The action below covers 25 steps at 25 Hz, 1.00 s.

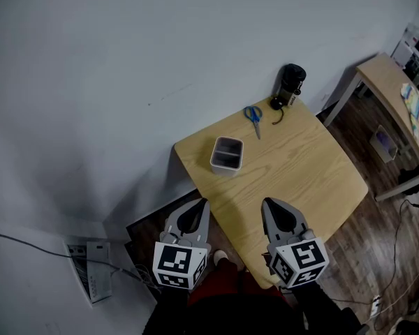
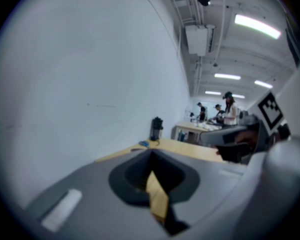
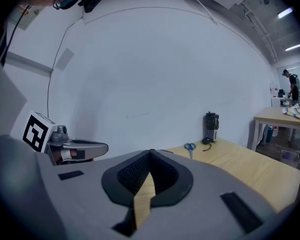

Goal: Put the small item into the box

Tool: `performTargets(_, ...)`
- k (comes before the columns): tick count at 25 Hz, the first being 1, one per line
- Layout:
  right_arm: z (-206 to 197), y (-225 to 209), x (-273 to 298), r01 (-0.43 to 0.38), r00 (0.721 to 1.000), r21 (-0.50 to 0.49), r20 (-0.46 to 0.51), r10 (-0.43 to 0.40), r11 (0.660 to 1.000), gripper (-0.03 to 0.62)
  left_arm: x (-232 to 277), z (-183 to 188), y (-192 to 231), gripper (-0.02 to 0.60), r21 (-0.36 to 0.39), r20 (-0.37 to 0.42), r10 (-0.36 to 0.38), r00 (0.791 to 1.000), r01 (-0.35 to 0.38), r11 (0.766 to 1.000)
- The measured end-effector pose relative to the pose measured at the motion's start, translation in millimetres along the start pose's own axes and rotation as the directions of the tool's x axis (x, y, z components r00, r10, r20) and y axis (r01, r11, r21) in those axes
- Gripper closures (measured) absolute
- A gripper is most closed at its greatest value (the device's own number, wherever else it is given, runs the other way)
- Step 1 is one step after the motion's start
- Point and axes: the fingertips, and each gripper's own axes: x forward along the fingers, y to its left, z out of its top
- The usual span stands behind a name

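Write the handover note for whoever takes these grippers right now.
Left gripper: shut, empty, held by the table's near edge.
Right gripper: shut, empty, over that near edge.
Box: on the table's left part, nothing visible inside.
Scissors: flat on the table beyond the box, near the black bottle, untouched.
Done: nothing yet.
Left: grasp the small item, probably the scissors, and drop it in the box.
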Motion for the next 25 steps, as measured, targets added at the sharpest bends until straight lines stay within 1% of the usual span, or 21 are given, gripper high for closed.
performTargets(6, -4.7, 2.7, -15.5, -0.006, 1.000, -0.009, 0.005, 0.007, 1.000, 0.586, -15.6, -4.5, -11.3, 0.580, 0.006, 0.003, 0.015, 1.000, -0.015, 1.000)
performTargets(11, -12.2, 4.6, -33.0, -0.031, 1.000, 0.000, -0.001, 0.031, 1.000, 0.586, -28.6, -5.7, -23.5, 0.580, 0.013, 0.012, 0.038, 0.999, -0.038, 0.999)
performTargets(17, -17.6, 11.6, -62.0, -0.061, 0.998, -0.011, 0.005, 0.061, 0.998, 0.586, -49.3, -8.9, -45.0, 0.580, 0.019, 0.016, 0.061, 0.998, -0.062, 0.998)
performTargets(25, -23.4, 15.2, -96.5, -0.080, 0.996, -0.009, 0.030, 0.080, 0.997, 0.586, -72.3, -7.2, -70.7, 0.580, 0.022, 0.043, 0.084, 0.996, -0.085, 0.996)
